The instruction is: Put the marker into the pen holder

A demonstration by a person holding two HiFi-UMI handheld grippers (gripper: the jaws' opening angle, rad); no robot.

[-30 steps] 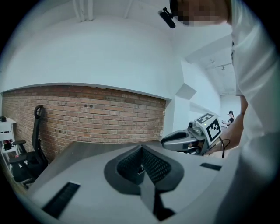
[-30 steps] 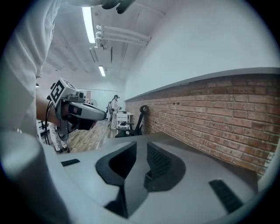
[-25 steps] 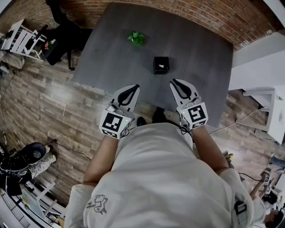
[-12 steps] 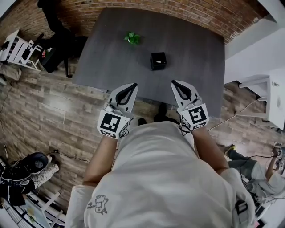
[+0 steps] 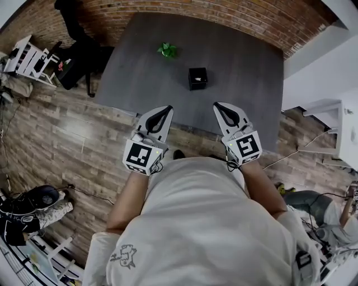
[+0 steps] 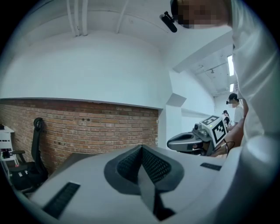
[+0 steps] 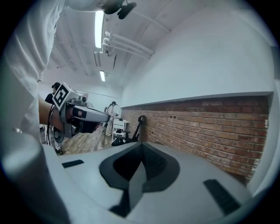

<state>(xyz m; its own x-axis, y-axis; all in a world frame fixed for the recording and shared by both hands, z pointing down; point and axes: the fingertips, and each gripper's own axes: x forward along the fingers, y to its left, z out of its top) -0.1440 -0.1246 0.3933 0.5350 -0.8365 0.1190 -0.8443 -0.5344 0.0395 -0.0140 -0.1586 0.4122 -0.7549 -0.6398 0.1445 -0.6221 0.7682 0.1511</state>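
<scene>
Wooden flooring is spreading round a dark grey bench, and a brick wall is running along its far edge. At the far left we are seeing a white rack and a black chair standing on the floor beside the bench's left corner. On the bench, a small green plant is sitting toward the far side. Near it, to its right and closer to us, the pen holder is standing upright. It is showing as a small black box with an open top, well apart from both claws. We are not managing to make out the marker at this size, so we cannot tell whether it is inside.

We are holding the left claw over the bench's near edge, its jaws clenched together on nothing. We are holding the right claw level with it and well apart from it, its jaws likewise pressed shut and empty. Both are pointing toward the brick wall. Our white shirt is filling the foreground, and white furniture is standing at the far right.
</scene>
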